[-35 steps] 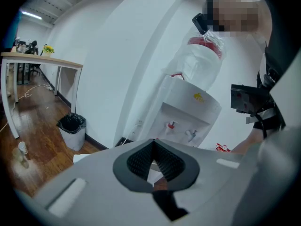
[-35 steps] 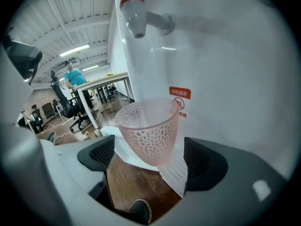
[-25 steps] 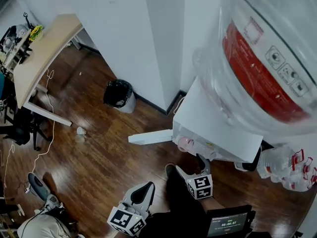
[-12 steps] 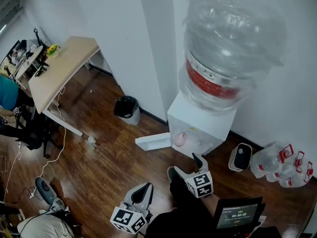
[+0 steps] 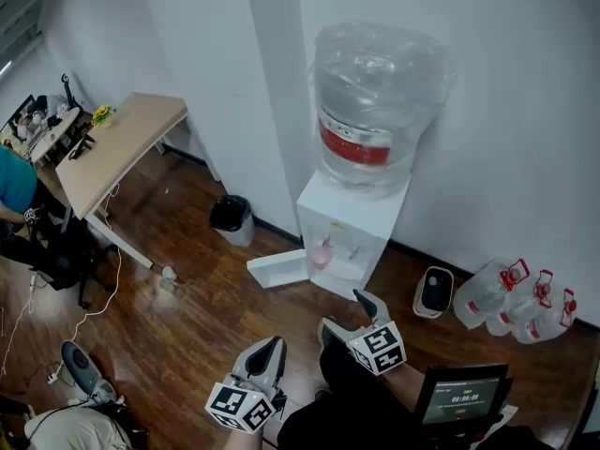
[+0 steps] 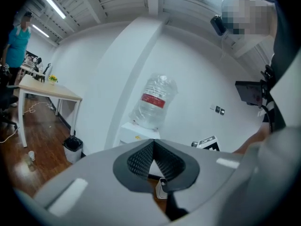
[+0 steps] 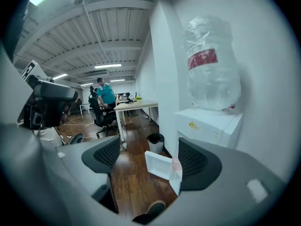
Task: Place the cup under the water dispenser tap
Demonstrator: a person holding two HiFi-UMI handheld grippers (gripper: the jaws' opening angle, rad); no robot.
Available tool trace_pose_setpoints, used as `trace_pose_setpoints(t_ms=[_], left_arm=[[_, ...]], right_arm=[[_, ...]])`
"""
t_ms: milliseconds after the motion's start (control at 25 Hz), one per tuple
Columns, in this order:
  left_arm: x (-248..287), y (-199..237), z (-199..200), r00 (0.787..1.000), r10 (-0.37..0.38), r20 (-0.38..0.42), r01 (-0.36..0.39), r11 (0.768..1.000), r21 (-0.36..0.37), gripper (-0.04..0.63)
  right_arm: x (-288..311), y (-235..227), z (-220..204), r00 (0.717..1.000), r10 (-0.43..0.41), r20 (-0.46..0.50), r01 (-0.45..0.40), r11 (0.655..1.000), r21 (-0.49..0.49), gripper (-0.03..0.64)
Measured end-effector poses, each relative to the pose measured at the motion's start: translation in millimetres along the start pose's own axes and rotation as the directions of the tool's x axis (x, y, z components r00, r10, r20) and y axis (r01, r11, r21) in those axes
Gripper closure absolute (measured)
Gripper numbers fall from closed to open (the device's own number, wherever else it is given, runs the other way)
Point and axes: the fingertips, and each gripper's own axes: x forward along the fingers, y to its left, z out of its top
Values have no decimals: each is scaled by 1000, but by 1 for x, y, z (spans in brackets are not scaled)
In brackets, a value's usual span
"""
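Jaws on my left gripper (image 5: 274, 343) press together, empty; on my right gripper (image 5: 341, 307) they stand spread, closing on nothing. Farther off, the pale pink plastic cup (image 5: 322, 253) sits in the white water dispenser (image 5: 361, 212) niche. Approach step, I judge: next, reach and grasp it.

One water dispenser (image 5: 361, 216), one large water bottle (image 5: 370, 111), one pink cup (image 5: 322, 254), one black bin (image 5: 231, 216), one desk (image 5: 117, 143).

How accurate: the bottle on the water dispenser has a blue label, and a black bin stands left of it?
The label is red, not blue; the head view shows it. The bottle on the water dispenser and the black bin to its left are right.
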Motion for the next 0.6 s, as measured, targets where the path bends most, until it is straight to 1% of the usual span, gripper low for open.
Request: trace_pose_setpoints(t_ms=[80, 200, 320, 360, 400, 440, 520, 560, 600], left_arm=[[-12, -14, -1, 1000, -14, -8, 14, 1000, 0, 594], [-27, -26, 2, 1000, -18, 6, 18, 1000, -5, 594], [-38, -25, 3, 1000, -2, 16, 2, 1000, 0, 594], [-40, -24, 2, 1000, 5, 15, -5, 1000, 4, 594], [-41, -25, 2, 1000, 11, 16, -11, 1000, 9, 594], [-42, -26, 3, 1000, 17, 20, -18, 1000, 12, 594], [-43, -25, 7, 999, 29, 28, -29, 999, 16, 594], [-43, -24, 8, 999, 32, 33, -33, 999, 17, 594], [-44, -24, 9, 999, 35, 40, -35, 999, 15, 594]], right_arm=[[-19, 11, 5, 1000, 15, -27, -16, 1000, -16, 230], [-38, 18, 10, 997, 42, -69, -47, 996, -76, 235], [-55, 25, 26, 996, 72, -56, -75, 996, -48, 238], [-63, 27, 32, 995, 86, -52, -88, 996, -31, 268], [-72, 29, 39, 993, 105, -45, -106, 994, -16, 320], [-80, 31, 46, 991, 129, -34, -129, 992, -5, 341], [-93, 36, 65, 983, 183, 8, -183, 983, 6, 355], [-100, 39, 75, 978, 202, 41, -203, 979, 7, 400], [-108, 42, 85, 974, 212, 77, -213, 977, 8, 475]])
